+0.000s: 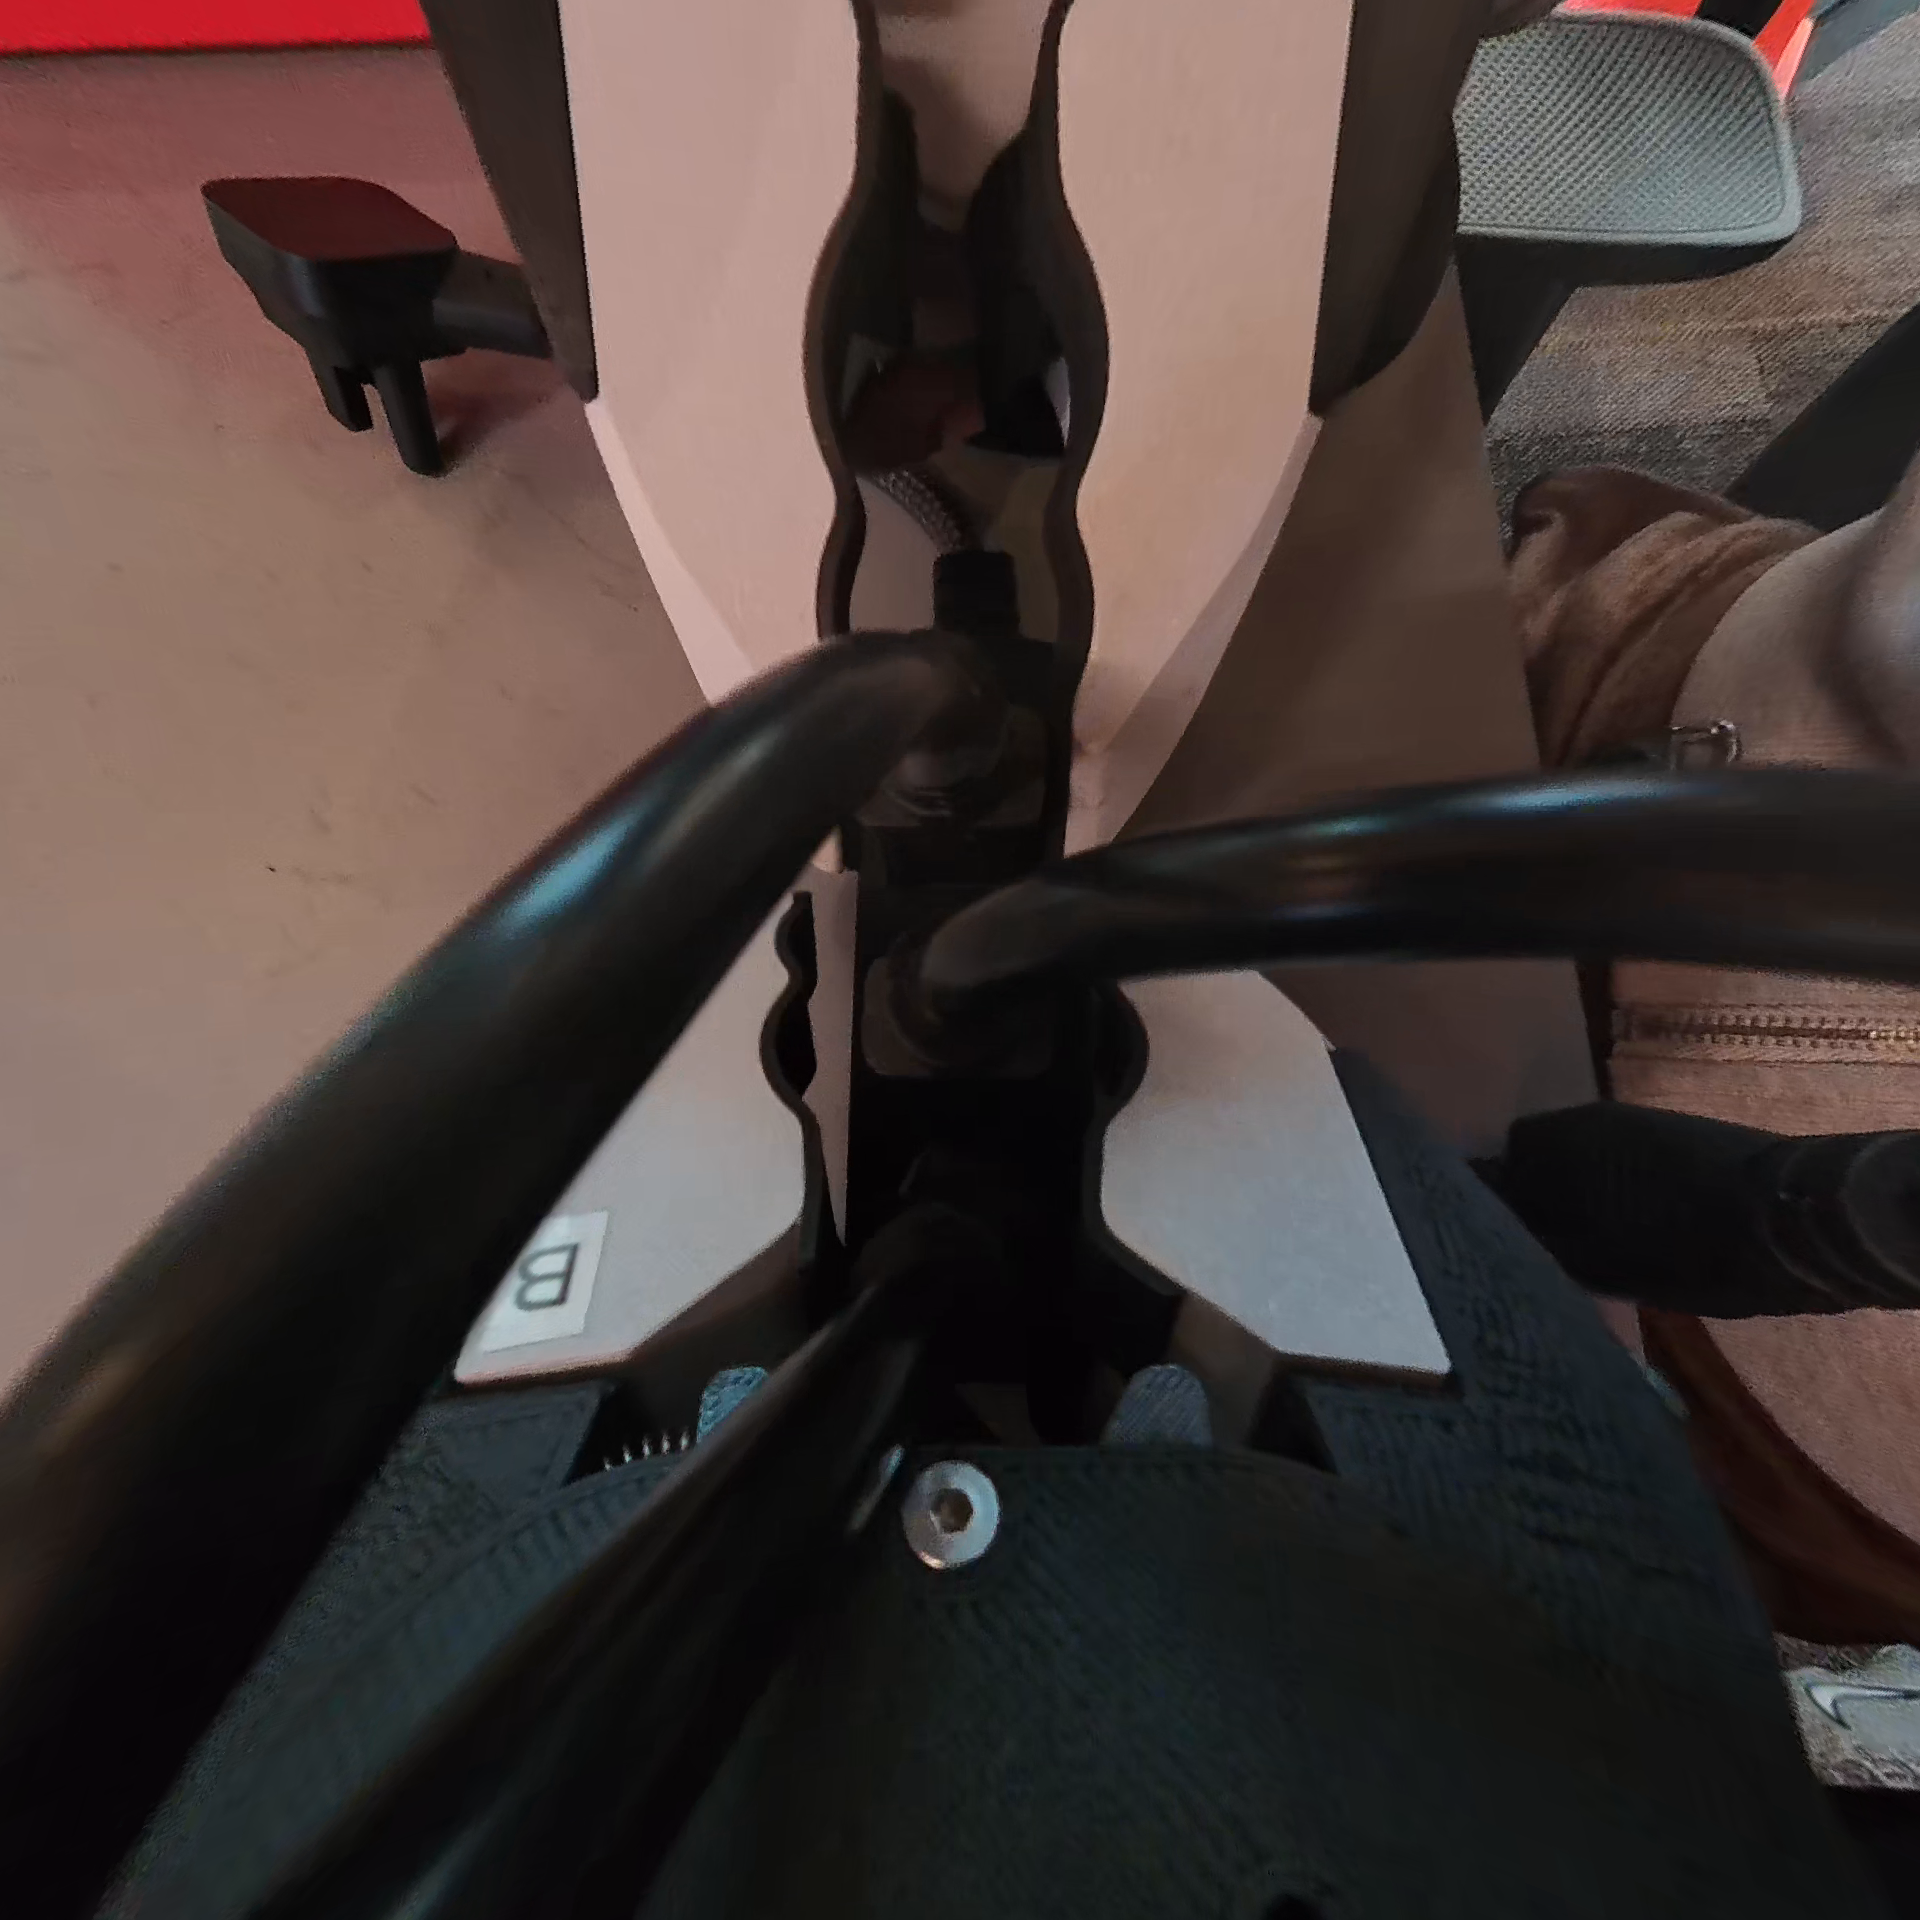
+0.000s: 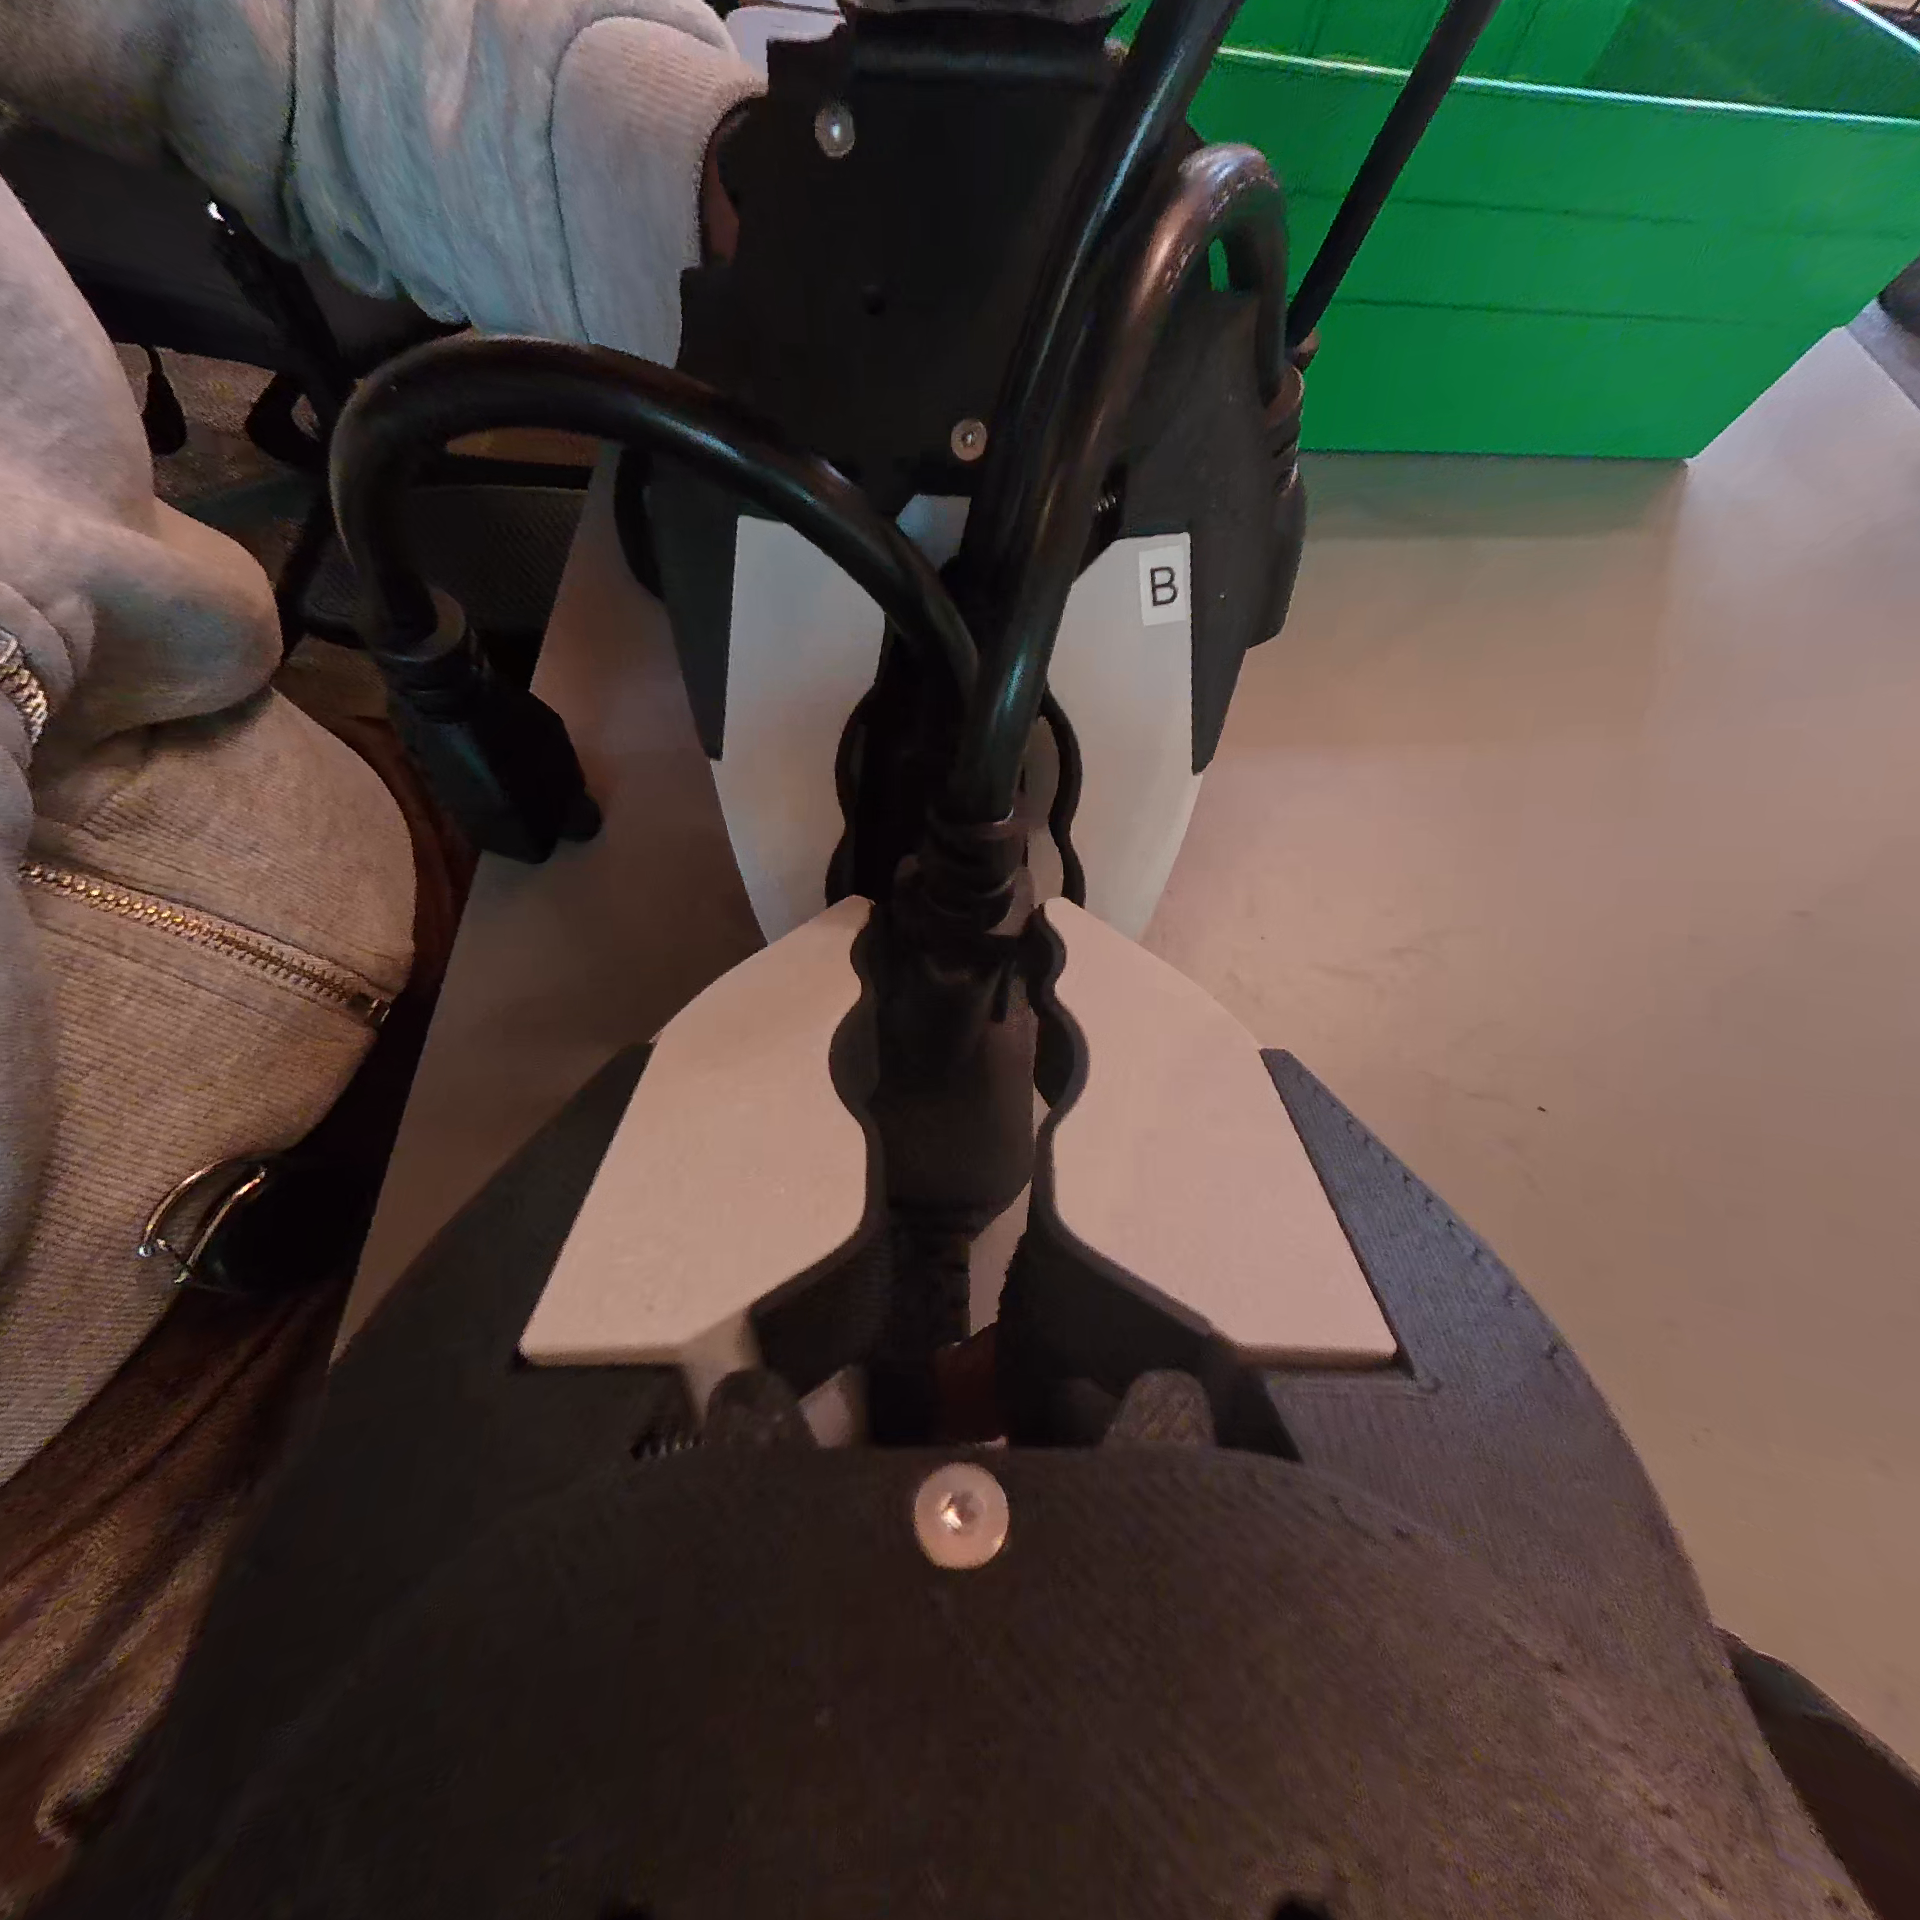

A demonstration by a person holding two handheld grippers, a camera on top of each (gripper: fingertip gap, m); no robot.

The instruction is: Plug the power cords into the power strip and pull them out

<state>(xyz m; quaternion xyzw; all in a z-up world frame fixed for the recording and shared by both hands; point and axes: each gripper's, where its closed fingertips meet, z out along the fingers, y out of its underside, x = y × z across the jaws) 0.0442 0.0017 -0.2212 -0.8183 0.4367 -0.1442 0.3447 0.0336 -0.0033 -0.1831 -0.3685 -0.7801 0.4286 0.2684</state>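
My left gripper and my right gripper meet tip to tip just above the table. Each is shut on a black cord end. In the right wrist view the right fingers clamp a black plug body with its ribbed strain relief. The left gripper faces it from beyond. In the left wrist view a thick black cord bends into the left jaws, and another cord bends into the right gripper opposite. No power strip shows in either view.
A loose black plug lies on the table at far left. Another black cord connector hangs by the person's beige zipped clothing. A green bin stands behind. A grey mesh chair is beyond the table edge. Only a small space, under 4 cm, lies between the two pairs of fingers.
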